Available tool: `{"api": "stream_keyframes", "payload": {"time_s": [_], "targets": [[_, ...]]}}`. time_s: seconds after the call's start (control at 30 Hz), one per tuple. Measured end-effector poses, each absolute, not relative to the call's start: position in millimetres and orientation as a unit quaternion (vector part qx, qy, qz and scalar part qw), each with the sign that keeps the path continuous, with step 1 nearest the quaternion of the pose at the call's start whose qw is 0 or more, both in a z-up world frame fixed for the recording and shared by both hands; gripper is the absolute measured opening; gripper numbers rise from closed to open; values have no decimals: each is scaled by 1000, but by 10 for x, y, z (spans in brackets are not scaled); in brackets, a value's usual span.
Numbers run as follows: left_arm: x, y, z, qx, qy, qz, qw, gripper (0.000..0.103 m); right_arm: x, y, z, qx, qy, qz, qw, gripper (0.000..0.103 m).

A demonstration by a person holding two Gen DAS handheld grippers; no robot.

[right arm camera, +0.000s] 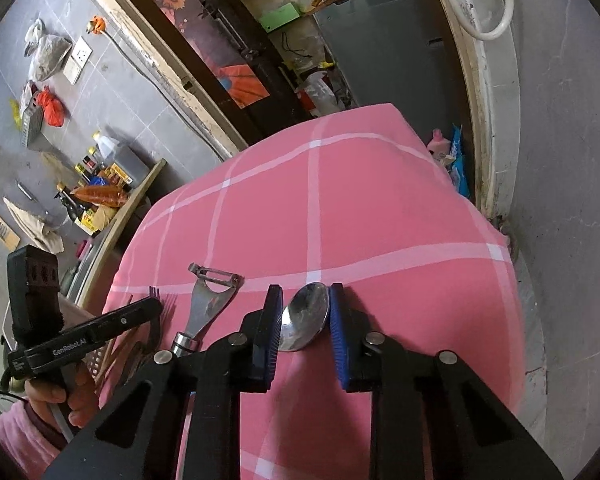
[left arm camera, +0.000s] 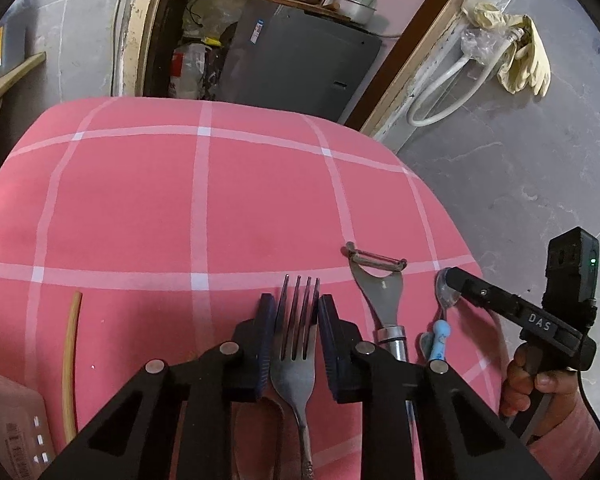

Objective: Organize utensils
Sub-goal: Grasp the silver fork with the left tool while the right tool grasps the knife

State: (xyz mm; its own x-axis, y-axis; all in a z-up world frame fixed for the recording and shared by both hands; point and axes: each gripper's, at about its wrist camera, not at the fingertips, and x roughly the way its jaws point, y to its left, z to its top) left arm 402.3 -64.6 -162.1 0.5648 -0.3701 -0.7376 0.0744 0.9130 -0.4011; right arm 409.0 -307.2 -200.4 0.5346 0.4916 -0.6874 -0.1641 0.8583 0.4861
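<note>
A metal fork (left arm camera: pixel 296 360) lies on the pink checked tablecloth (left arm camera: pixel 204 200), tines pointing away. My left gripper (left arm camera: pixel 296 300) is shut on the fork's head, a blue pad against each side. Right of it lie a steel peeler (left arm camera: pixel 380 292) and a spoon (left arm camera: pixel 446 290) with a light blue handle. In the right wrist view my right gripper (right arm camera: pixel 306 290) is shut on the spoon's bowl (right arm camera: pixel 306 316), and the handle is hidden under the gripper. The peeler (right arm camera: pixel 210 304) lies to its left. Beyond it the left gripper (right arm camera: pixel 156 306) covers the fork tines (right arm camera: pixel 170 302).
A yellowish tube (left arm camera: pixel 71 360) lies on the cloth at the left, beside a pale pink box (left arm camera: pixel 8 420). The far half of the cloth bears nothing. The table's right edge drops to a grey floor (left arm camera: pixel 500 184). A shelf of bottles (right arm camera: pixel 100 196) stands left of the table.
</note>
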Motion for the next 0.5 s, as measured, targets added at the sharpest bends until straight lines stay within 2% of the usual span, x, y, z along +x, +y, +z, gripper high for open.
{"api": "stream_keyframes", "payload": {"time_s": [0.13, 0.2, 0.27, 0.47, 0.5], "targets": [[3986, -672, -1555, -161, 442, -132, 872, 21, 4083, -3081, -2001, 188, 447, 192, 854, 19], [3971, -695, -1500, -153, 442, -127, 875, 21, 4099, -3131, -2011, 184, 450, 188, 854, 9], [3965, -720, -1447, -144, 442, -123, 877, 21, 4100, -3137, -2013, 186, 453, 184, 852, 7], [3876, -770, -1251, -118, 426, -125, 888, 20, 4026, -3166, -1997, 189, 452, 186, 852, 6], [3853, -776, -1204, -115, 422, -128, 890, 8, 3997, -3167, -1981, 190, 449, 184, 854, 6]]}}
